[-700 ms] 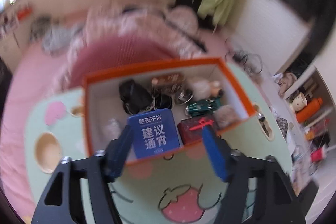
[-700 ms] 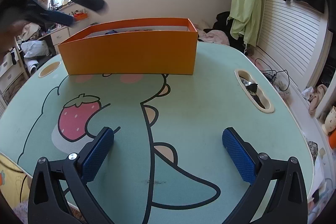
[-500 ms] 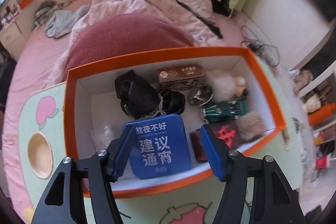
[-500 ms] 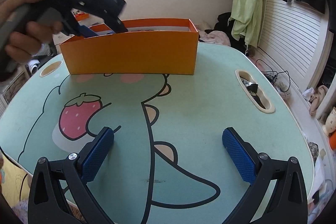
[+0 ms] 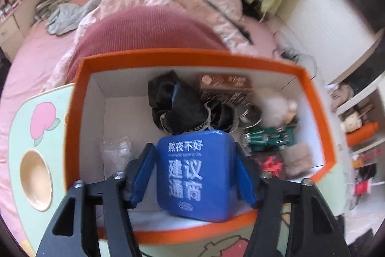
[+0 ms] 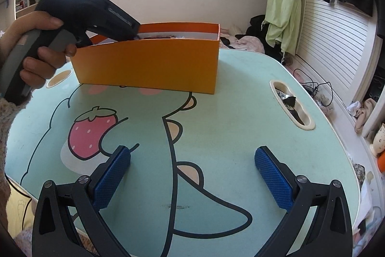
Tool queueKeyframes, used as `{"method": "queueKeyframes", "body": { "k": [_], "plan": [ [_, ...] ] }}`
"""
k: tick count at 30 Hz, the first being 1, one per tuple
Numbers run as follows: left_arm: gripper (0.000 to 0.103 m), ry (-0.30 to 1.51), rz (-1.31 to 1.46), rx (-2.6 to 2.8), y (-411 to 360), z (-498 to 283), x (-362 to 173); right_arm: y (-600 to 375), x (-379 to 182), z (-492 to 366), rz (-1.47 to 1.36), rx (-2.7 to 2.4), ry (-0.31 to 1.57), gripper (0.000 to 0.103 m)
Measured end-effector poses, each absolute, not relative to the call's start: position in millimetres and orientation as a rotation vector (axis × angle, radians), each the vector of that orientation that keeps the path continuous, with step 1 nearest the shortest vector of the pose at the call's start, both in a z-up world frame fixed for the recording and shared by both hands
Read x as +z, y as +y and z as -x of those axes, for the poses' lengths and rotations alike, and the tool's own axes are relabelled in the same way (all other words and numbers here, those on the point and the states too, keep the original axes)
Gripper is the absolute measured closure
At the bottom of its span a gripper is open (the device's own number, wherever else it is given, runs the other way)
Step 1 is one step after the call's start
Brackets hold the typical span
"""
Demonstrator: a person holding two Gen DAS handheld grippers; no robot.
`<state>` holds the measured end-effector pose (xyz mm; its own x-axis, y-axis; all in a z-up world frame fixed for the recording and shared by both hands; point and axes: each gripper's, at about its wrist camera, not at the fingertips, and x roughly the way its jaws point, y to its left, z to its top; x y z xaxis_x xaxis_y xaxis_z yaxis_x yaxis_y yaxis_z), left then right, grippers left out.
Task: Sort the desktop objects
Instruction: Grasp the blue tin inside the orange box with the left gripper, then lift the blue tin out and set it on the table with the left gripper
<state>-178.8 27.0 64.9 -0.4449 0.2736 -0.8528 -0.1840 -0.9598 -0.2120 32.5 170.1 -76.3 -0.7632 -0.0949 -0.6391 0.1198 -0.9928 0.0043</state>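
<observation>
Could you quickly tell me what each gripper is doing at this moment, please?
Left gripper: shut on the square blue tin with white lettering, held over the orange cardboard box.
Right gripper: open, holding nothing, above the green cartoon-print table.

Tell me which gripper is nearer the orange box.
Left. The left gripper reaches inside the orange box, clamping a blue tin; the right gripper hovers open over the table, well short of it.
</observation>
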Motion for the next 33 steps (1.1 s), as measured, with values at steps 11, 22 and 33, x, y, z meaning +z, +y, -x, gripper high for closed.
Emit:
{"method": "queueKeyframes", "body": {
  "k": [11, 22, 33],
  "plan": [
    [0.029, -0.152, 1.280, 2.518, 4, 144, 124, 169, -78, -32, -1.030, -2.848, 0.057, 0.000],
    [0.082, 0.012, 1.603, 2.384, 21, 195, 50, 169, -76, -33, -1.029, -2.839, 0.058, 0.000],
    [0.083, -0.210, 1.031, 2.480, -15, 100, 130, 169, -78, -34, -1.028, -2.842, 0.059, 0.000]
  ]
}}
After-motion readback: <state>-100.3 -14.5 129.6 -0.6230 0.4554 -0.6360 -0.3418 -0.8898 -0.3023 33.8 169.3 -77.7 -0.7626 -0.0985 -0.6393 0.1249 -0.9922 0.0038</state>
